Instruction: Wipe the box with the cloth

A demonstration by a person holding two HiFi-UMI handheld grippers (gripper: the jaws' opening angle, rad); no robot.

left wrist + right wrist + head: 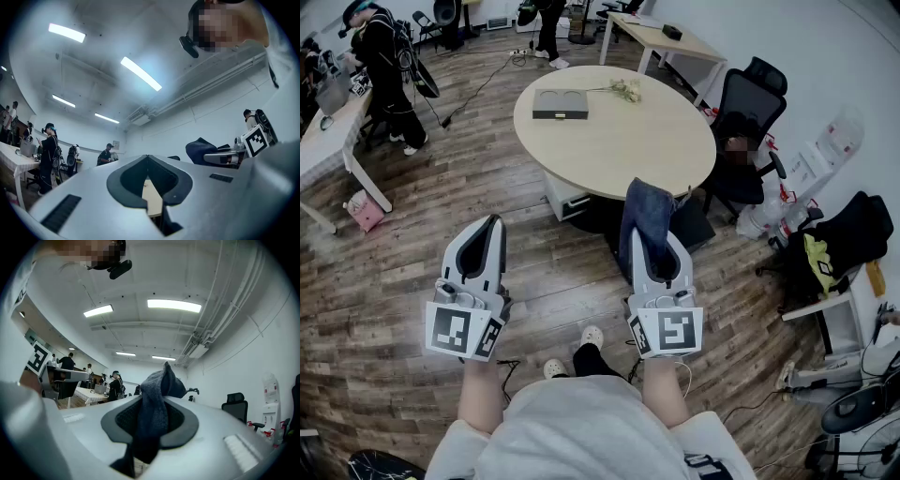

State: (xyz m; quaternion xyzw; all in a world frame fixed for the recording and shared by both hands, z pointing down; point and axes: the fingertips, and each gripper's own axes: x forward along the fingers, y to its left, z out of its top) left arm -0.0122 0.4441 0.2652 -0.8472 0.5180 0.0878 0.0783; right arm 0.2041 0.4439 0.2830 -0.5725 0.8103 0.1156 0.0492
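The right gripper view shows the cloth pinched between the jaws of the right gripper, a dark blue, thick-knit rag that flops over the jaw tips and hangs below them. It looks soft, light and limp, so it will likely fold and drag under pressure rather than slip, and a bunched hold near its middle, as here, should leave enough loose fabric to wipe with. The left gripper has its jaws together at the tips with nothing between them. In the head view the box lies flat on the far left part of the round desk, well apart from both grippers; it looks dark, low and rigid, probably light enough to slide when rubbed, so steadying an edge with the free gripper seems wise. A sprig of flowers lies near the box. A drawer unit stands under the desk's near edge, a black chair beside its right side, and open wooden floor lies between the person and the desk.
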